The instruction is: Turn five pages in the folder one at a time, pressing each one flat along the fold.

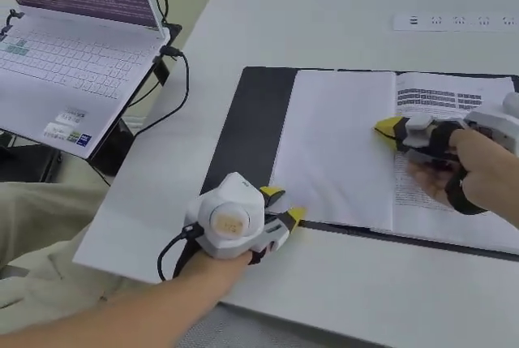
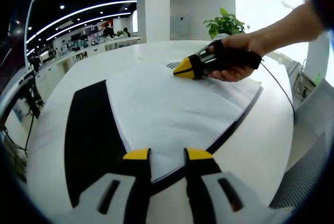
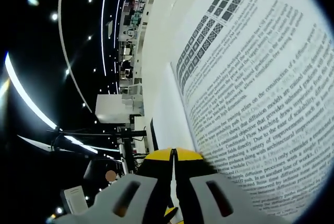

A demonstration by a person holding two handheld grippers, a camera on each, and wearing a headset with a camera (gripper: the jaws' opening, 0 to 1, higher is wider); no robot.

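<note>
On the white table [image 1: 324,7] the folder [image 1: 253,121] lies open, its black cover showing as a wide strip at the left. A blank white page [image 1: 332,145] is spread over the left half, and a printed page [image 1: 450,96] with blocks of dense text lies on the right half. At the fold between them the right gripper [image 1: 388,129] is laid down with its yellow tips against the paper. Its own view shows the 2 jaws pressed together with nothing between them, the printed lines running close alongside. A hand [image 1: 478,174] wraps its handle. Near the lower left corner of the blank page sits the left gripper [image 1: 284,204], at the end of a bare forearm [image 1: 162,307], its 2 jaws standing apart with a clear gap. In the left gripper view the near edge of the blank page lies right at the tips, and I cannot tell whether they touch it. A laptop [image 1: 73,40] stands open beyond the table's left edge, with a black cable [image 1: 182,80] hanging from its side. A white power strip [image 1: 454,20] lies on the table beyond the folder
</note>
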